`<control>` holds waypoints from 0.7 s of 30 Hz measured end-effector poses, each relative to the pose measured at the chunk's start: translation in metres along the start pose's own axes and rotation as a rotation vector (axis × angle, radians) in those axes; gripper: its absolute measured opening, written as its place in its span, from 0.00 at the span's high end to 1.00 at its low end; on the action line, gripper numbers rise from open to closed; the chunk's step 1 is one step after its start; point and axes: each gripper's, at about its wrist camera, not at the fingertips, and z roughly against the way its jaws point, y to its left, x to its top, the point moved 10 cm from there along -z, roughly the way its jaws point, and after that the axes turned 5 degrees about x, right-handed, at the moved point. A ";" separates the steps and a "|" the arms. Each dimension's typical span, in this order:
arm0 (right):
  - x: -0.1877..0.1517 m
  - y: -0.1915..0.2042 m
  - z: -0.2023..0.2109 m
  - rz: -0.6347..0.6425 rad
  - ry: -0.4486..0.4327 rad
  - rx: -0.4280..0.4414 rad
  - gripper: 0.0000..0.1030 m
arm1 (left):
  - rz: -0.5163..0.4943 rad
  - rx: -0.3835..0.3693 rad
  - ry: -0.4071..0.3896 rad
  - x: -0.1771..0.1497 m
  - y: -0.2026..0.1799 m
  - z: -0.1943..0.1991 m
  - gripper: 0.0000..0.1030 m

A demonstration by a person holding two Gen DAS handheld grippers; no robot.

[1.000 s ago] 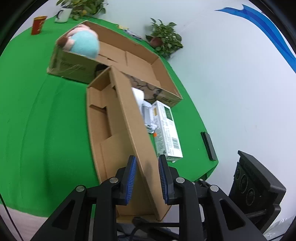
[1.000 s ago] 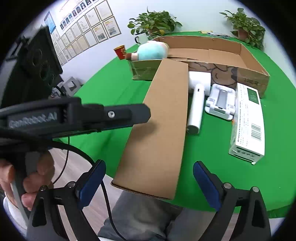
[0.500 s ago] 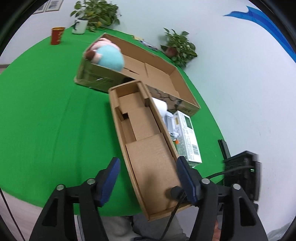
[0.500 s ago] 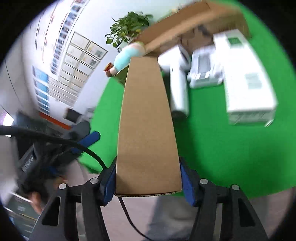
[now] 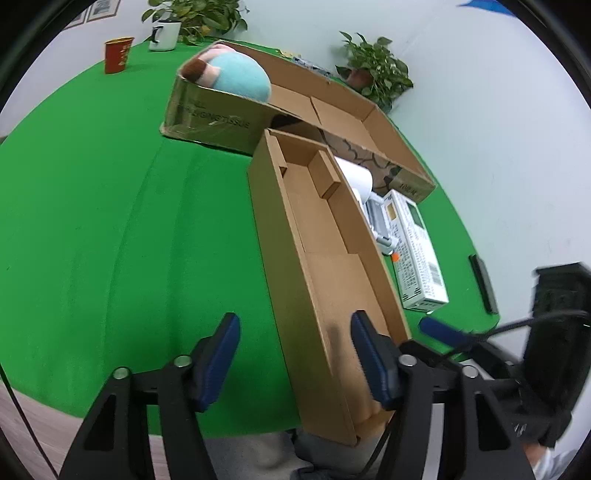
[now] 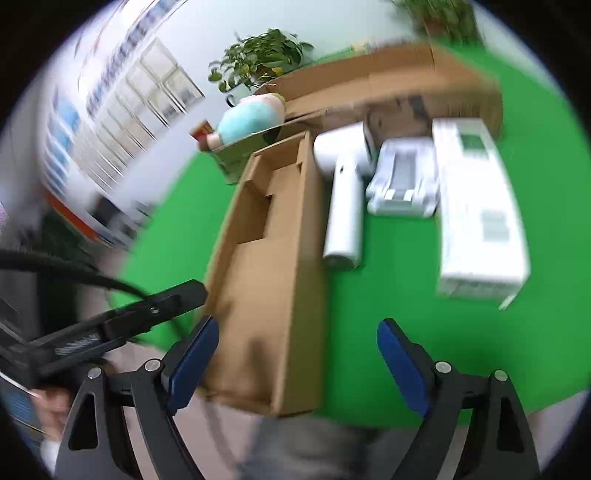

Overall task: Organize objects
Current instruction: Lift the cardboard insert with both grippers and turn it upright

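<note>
A long narrow open cardboard box point(image 5: 325, 266) lies on the green table point(image 5: 110, 221), its near end over the front edge; it also shows in the right wrist view point(image 6: 266, 258). My left gripper point(image 5: 295, 362) is open, its fingers either side of the box's left wall. My right gripper point(image 6: 295, 362) is open around the box's near end, touching nothing I can see. Right of the box lie a white handheld device point(image 6: 343, 206), a white stand point(image 6: 402, 184) and a white printed carton point(image 6: 476, 210).
A large open cardboard box point(image 5: 332, 107) stands behind, with a blue and pink plush toy point(image 5: 232, 74) on its left end. A red cup point(image 5: 117, 54), a white mug point(image 5: 164, 35) and potted plants point(image 5: 373, 74) stand at the back. A black bar point(image 5: 484, 284) lies at the right edge.
My left gripper let go of the box wall and opened. My right gripper closed on the box's end, then opened; the box now lies flat, open side up.
</note>
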 end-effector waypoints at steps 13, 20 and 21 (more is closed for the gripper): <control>-0.008 0.019 -0.014 0.083 0.004 -0.073 0.53 | -0.039 0.005 0.035 -0.005 0.011 -0.003 0.88; 0.006 -0.011 -0.015 0.045 -0.024 -0.170 0.86 | -0.060 0.018 0.037 0.006 -0.001 -0.016 0.85; 0.006 -0.011 -0.017 0.034 -0.026 -0.154 0.86 | -0.057 0.016 0.036 0.006 -0.001 -0.017 0.85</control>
